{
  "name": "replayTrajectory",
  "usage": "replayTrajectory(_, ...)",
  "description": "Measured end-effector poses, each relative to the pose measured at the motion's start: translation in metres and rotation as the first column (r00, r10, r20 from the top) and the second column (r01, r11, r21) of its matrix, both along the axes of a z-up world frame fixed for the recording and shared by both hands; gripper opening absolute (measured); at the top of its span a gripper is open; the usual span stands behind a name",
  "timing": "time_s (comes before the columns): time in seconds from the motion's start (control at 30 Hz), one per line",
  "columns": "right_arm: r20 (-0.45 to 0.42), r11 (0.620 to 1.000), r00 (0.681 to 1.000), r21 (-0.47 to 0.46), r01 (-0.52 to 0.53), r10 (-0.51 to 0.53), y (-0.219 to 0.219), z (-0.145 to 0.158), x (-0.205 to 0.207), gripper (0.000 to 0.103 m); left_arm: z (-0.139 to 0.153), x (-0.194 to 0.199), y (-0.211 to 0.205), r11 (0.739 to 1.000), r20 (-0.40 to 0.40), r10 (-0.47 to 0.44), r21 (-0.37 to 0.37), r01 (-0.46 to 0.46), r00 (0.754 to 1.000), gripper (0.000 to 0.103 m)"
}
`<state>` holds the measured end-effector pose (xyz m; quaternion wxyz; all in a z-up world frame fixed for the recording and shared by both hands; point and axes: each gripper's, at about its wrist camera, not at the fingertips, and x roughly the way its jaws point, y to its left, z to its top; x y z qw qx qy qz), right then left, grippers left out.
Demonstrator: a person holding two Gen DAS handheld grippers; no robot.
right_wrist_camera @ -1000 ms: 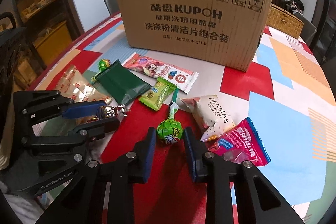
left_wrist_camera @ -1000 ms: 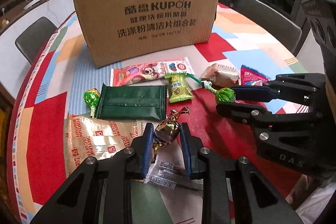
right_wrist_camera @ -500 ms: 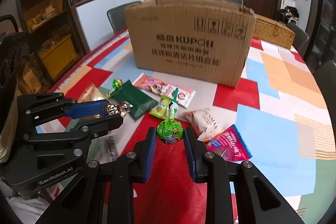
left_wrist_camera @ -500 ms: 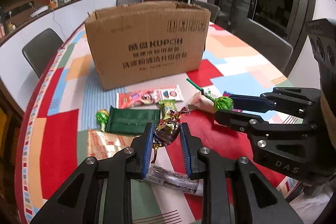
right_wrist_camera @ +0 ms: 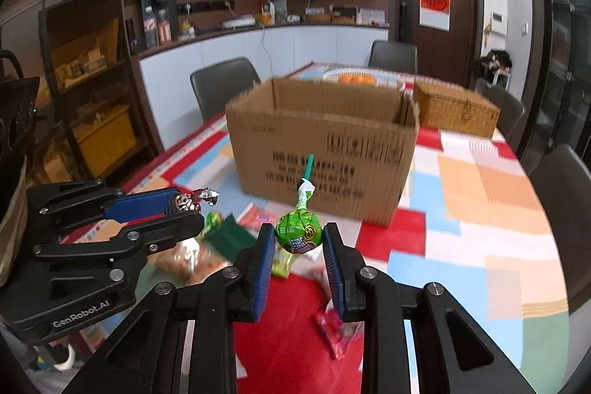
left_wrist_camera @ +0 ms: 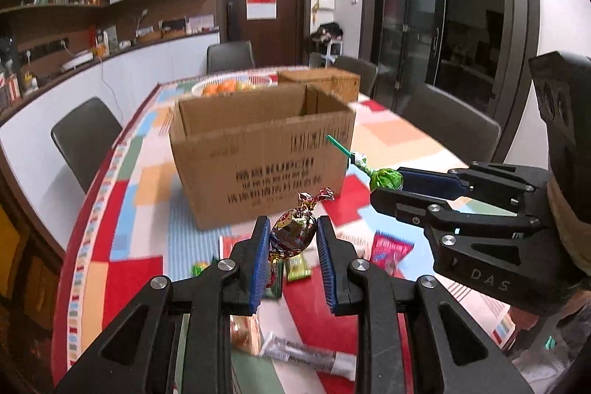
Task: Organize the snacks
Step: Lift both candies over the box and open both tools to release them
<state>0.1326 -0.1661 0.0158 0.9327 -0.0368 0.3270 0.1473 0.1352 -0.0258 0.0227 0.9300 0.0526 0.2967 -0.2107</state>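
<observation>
My left gripper (left_wrist_camera: 291, 240) is shut on a foil-wrapped candy (left_wrist_camera: 293, 237) and holds it high above the table. My right gripper (right_wrist_camera: 299, 244) is shut on a green lollipop (right_wrist_camera: 299, 233), its green stick pointing up toward the box. An open cardboard box (left_wrist_camera: 258, 150) stands ahead of both grippers; it also shows in the right wrist view (right_wrist_camera: 325, 143). The right gripper (left_wrist_camera: 391, 187) with the lollipop (left_wrist_camera: 386, 179) shows at the right of the left wrist view. The left gripper (right_wrist_camera: 184, 209) shows at the left of the right wrist view.
Several snack packets lie on the colourful tablecloth below, among them a green packet (right_wrist_camera: 227, 233), a red packet (right_wrist_camera: 338, 327) and a white bar (left_wrist_camera: 306, 353). A wicker basket (right_wrist_camera: 454, 113) and a fruit plate (right_wrist_camera: 354, 76) stand behind the box. Chairs ring the table.
Both grippers have risen well above the table with their sweets and now look at the box's open top from higher up.
</observation>
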Motion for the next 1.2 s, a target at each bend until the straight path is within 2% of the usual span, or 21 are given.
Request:
replayTrajectory(0.3, 0.113, 1.000, 0.993, 0.011, 0.019, -0.020, -0.005, 0.037, 0.013, 0.028, 0.041, 0.020, -0.002, 1.000, 0.142, 0.019, -0.015, -0.017, 0.990, 0.026)
replayTrajectory(0.53, 0.172, 0.999, 0.984, 0.038, 0.039, -0.045, -0.011, 0.063, 0.039, 0.028, 0.063, 0.045, -0.006, 0.999, 0.203, 0.038, -0.010, -0.036, 0.979, 0.026)
replayTrajectory(0.83, 0.153, 0.996, 0.987, 0.085, 0.031, -0.043, -0.015, 0.077, 0.088, 0.028, 0.077, 0.094, -0.005, 0.998, 0.182, 0.040, -0.044, -0.033, 0.983, 0.026)
replayTrajectory(1.0, 0.132, 0.997, 0.991, 0.079, 0.023, -0.033, -0.011, 0.081, 0.114, 0.028, 0.080, 0.121, -0.006, 0.998, 0.171, 0.066, -0.021, -0.063, 0.983, 0.026)
replayTrajectory(1.2, 0.088, 0.997, 0.995, 0.073, 0.033, -0.040, -0.012, 0.077, 0.141, 0.028, 0.074, 0.156, -0.008, 0.996, 0.104, 0.083, -0.015, -0.082, 0.991, 0.026)
